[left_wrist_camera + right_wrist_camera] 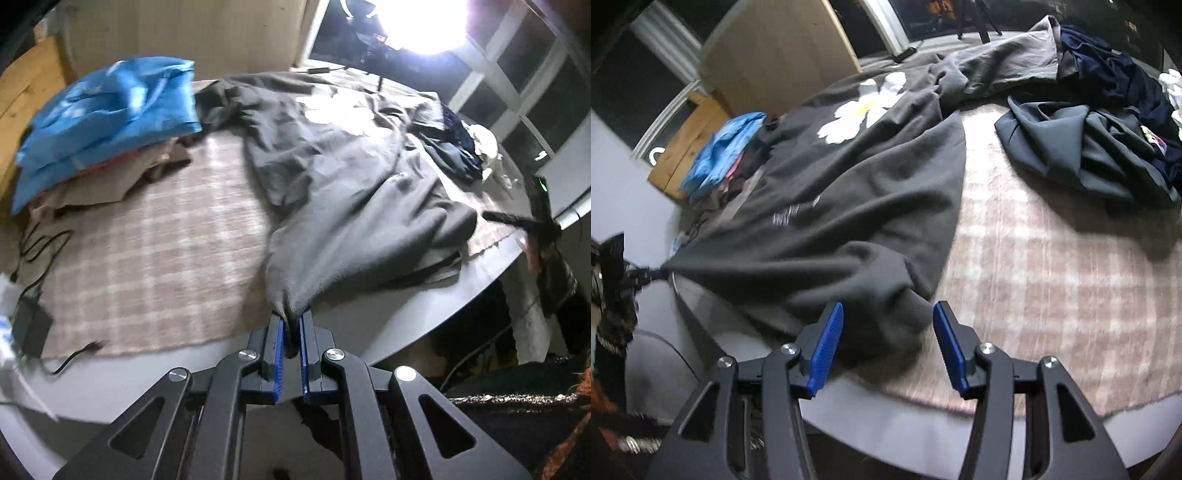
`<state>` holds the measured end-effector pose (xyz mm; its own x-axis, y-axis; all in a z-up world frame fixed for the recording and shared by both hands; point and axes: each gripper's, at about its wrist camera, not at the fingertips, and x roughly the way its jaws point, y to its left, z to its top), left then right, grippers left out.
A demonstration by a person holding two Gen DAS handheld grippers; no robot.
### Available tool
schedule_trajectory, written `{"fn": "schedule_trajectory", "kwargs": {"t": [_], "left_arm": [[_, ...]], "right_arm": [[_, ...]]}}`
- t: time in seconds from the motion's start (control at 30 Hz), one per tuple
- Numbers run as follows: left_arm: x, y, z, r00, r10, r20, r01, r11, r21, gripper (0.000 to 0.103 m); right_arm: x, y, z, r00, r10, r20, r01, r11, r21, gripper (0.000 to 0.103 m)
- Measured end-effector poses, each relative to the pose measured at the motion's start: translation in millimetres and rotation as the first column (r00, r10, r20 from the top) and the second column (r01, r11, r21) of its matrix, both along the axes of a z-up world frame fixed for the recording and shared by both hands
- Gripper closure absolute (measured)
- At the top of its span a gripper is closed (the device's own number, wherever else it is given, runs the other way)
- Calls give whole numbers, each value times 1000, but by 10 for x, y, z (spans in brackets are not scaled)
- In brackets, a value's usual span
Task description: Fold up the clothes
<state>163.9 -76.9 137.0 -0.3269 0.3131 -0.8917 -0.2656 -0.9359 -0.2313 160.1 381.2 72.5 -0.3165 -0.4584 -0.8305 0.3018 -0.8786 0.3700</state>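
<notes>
A blue plastic bag (110, 107), glossy and crumpled, lies on a small heap of folded brown and pink cloth (122, 173) near the far left edge of the bench (406, 314); what the bag holds cannot be seen. The bench is round with a smooth grey top, and a woolly pink-and-cream checked blanket (147, 240) covers most of it.

The dark grey sweatshirt (857, 192) lies spread across the blanket from the near edge toward the far edge. Its fabric is thick, matte and fleecy, rumpled into soft folds, with a white flower print (860, 110) with a yellow centre toward the far side and a small pale mark lower down.

The left gripper (291, 325) has its blue ribbed jaws closed on a bunched corner of the sweatshirt hem at the near edge, pulling the cloth into a taut point. The right gripper (888, 332) has its jaws wide apart, one on each side of a rolled, rounded cuff of the sweatshirt at the near edge, not clamping it.

At the right edge sits a loose pile of smoother clothes (1108, 122): slate-grey, navy and a white piece. A black adapter and cable (31, 325) lie at the left edge.
</notes>
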Motion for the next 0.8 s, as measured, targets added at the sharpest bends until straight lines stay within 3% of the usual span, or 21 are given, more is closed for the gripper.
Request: {"fn": "schedule_trajectory", "kwargs": {"t": [0.13, 0.33, 0.43, 0.53, 0.6, 0.63, 0.7, 0.8], "left_arm": [[-33, -15, -73, 1000, -1, 27, 2, 1000, -12, 97], [-76, -45, -103, 999, -13, 52, 14, 1000, -23, 97], [-97, -53, -82, 998, -20, 55, 21, 999, -26, 97], [-120, -50, -58, 998, -25, 52, 26, 999, -30, 97], [-138, -25, -46, 998, -35, 50, 37, 999, -40, 97], [-140, -13, -27, 998, -39, 45, 41, 998, -45, 97], [-122, 19, 67, 998, -51, 24, 52, 997, -53, 97], [-17, 72, 380, 997, -79, -23, 78, 996, -40, 97]], "right_arm": [[226, -144, -146, 997, 71, -35, -67, 992, 108, 53], [150, -412, -292, 979, 164, -118, -129, 957, 258, 53], [27, -352, -330, 976, 168, -138, -124, 951, 283, 53], [-89, -341, -387, 972, 198, -130, -162, 956, 246, 53], [-91, -332, -324, 975, 181, -126, -154, 968, 198, 69], [-87, -325, -285, 978, 169, -124, -146, 974, 173, 93], [-79, -310, -206, 982, 145, -120, -130, 984, 122, 96], [120, -125, 283, 979, 88, -183, -76, 995, 70, 98]]}}
